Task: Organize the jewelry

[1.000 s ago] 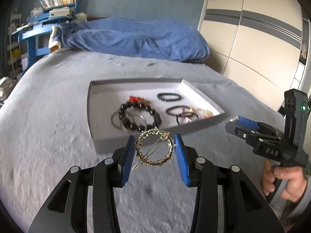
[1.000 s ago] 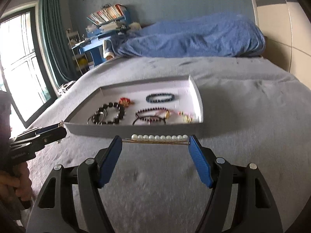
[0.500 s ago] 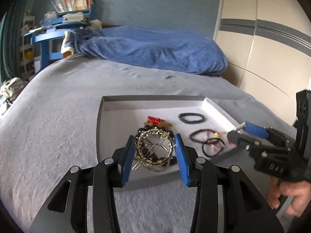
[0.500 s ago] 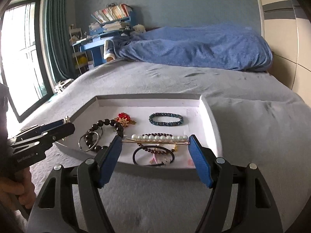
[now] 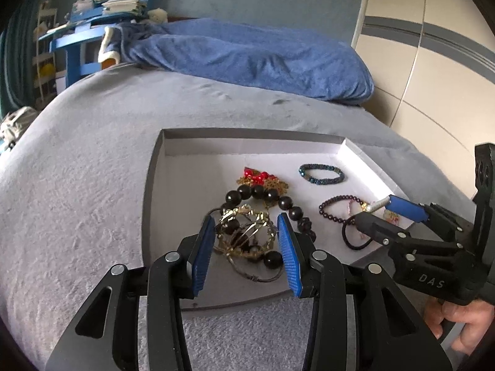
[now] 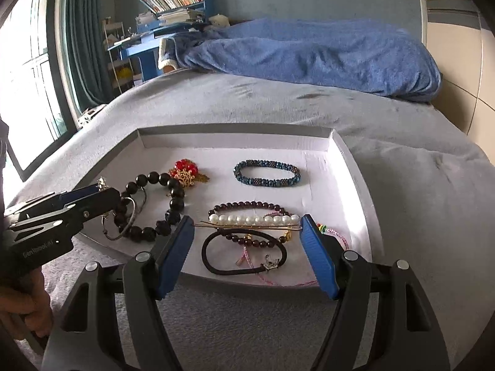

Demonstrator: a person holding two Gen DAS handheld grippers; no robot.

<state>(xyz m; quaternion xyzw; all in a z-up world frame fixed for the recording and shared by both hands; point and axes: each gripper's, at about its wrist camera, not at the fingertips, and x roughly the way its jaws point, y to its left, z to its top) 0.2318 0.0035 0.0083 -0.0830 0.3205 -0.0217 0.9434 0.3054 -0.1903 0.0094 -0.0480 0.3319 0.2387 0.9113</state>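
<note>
My left gripper (image 5: 246, 227) is shut on a round gold hair clip (image 5: 247, 232) and holds it over the near left part of the grey tray (image 5: 154, 167), above a black bead bracelet (image 5: 287, 204). My right gripper (image 6: 247, 227) is shut on a pearl hair pin (image 6: 253, 220), held crosswise over the tray's (image 6: 349, 167) near right part, above a dark red bead bracelet (image 6: 247, 207) and a black hair tie (image 6: 244, 253). The right gripper also shows in the left wrist view (image 5: 386, 213), and the left gripper in the right wrist view (image 6: 96, 198).
The tray lies on a grey bed cover (image 6: 417, 185) and also holds a blue bead bracelet (image 6: 267, 173), a red and gold ornament (image 6: 185, 171) and a pink cord (image 6: 337, 238). A blue blanket (image 6: 309, 52) lies at the bed's far end. A blue desk (image 6: 139, 46) stands beyond.
Both grippers have moved forward with their pieces, from short of the tray's near edge to over the tray. Their grips have not changed.
</note>
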